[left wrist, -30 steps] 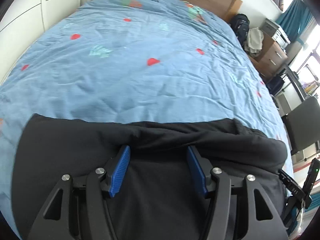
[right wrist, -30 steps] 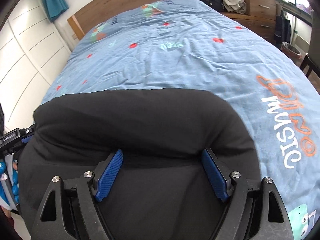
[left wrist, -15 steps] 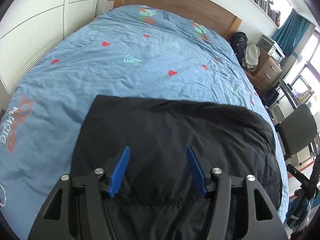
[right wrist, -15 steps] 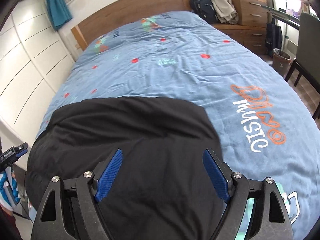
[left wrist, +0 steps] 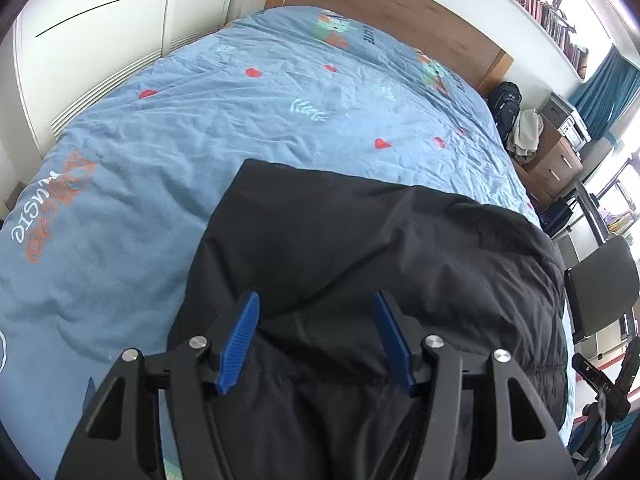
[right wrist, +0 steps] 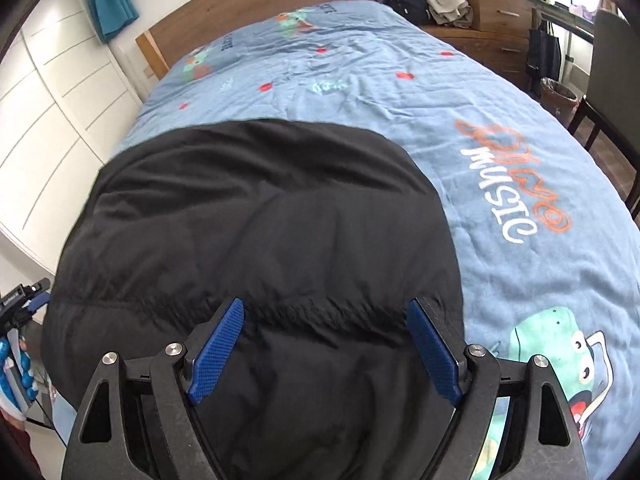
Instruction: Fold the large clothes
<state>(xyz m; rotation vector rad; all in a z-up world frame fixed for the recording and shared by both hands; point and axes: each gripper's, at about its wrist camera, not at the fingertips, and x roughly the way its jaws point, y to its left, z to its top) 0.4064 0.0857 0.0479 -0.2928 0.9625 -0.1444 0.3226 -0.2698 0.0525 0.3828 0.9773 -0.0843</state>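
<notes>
Bedroom, daylight, with white wardrobe doors (left wrist: 100,40) at the upper left of the left wrist view and a wooden headboard (left wrist: 380,4) along the top. Filling most of both frames, a bed under a blue duvet (left wrist: 280,112), dotted with red spots and printed with orange and white "MUSIC" lettering (right wrist: 504,200). Spread over the near end of the duvet, a black padded jacket (left wrist: 380,248), puffy, quilted, a stitched seam running across it in the right wrist view (right wrist: 256,220). Low in the left wrist view, left gripper (left wrist: 316,312) over the black fabric, blue pads (left wrist: 240,336) apart, nothing pinched between them. Further right in that view, a black backpack (left wrist: 508,108), pale clothes heaped on a wooden dresser (left wrist: 556,164), teal curtain (left wrist: 608,92), dark chair (left wrist: 604,284) at the edge. Over in the right wrist view, right gripper (right wrist: 324,312) likewise above the jacket near the seam, blue pads (right wrist: 216,348) spread wide, clamped on nothing.
</notes>
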